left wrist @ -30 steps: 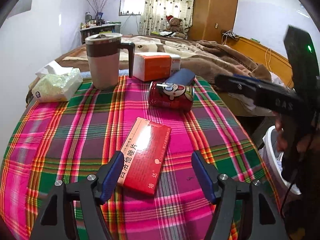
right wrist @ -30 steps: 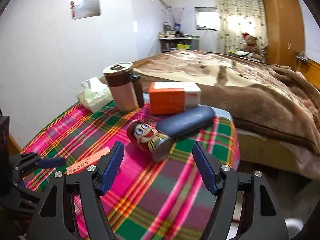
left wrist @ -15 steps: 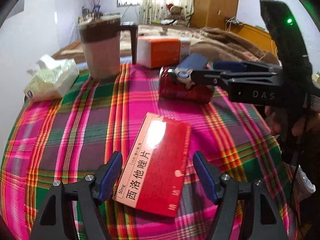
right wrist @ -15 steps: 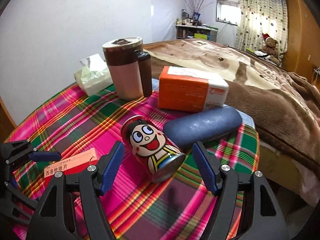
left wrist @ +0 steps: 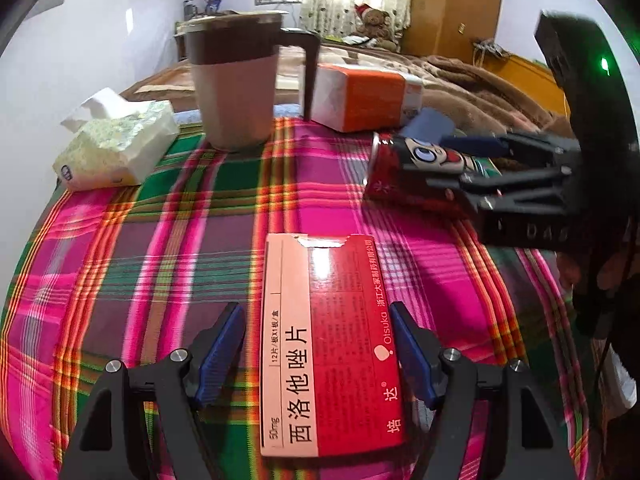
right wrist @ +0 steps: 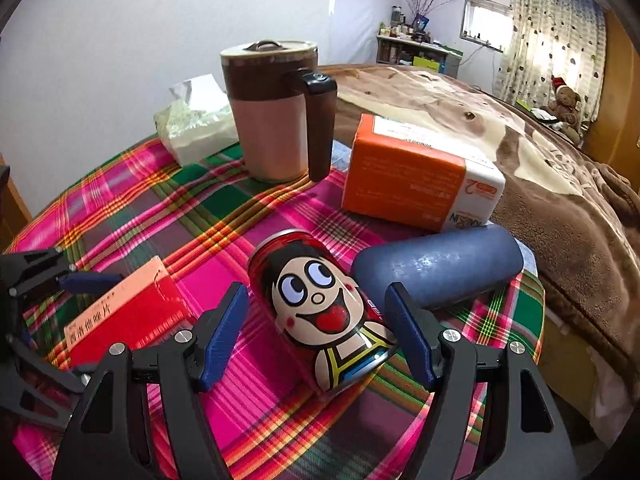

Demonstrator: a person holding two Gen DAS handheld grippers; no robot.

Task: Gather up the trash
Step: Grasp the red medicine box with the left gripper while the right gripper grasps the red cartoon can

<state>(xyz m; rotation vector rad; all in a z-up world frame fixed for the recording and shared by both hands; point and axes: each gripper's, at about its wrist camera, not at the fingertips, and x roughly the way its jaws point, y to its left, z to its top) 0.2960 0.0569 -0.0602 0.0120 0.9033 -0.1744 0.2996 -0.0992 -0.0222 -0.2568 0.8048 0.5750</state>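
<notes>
A flat red medicine box point(left wrist: 328, 344) lies on the plaid tablecloth point(left wrist: 160, 248). My left gripper point(left wrist: 318, 344) is open, its blue pads on either side of the box's near half. A red drink can with a cartoon face point(right wrist: 320, 308) lies on its side. My right gripper point(right wrist: 316, 328) is open and straddles the can. In the left wrist view the can point(left wrist: 404, 176) lies at the right with the right gripper point(left wrist: 480, 164) around it. The medicine box also shows in the right wrist view point(right wrist: 124, 316).
A lidded brown mug point(right wrist: 276, 112), a tissue pack point(left wrist: 116, 144), an orange and white carton point(right wrist: 416, 176) and a dark blue case point(right wrist: 436, 268) stand at the table's far side. A bed with a brown blanket point(right wrist: 540, 152) lies beyond.
Both grippers have moved forward and down. The left one now has the medicine box between its fingers, and the right one has the can between its fingers. Both stay open.
</notes>
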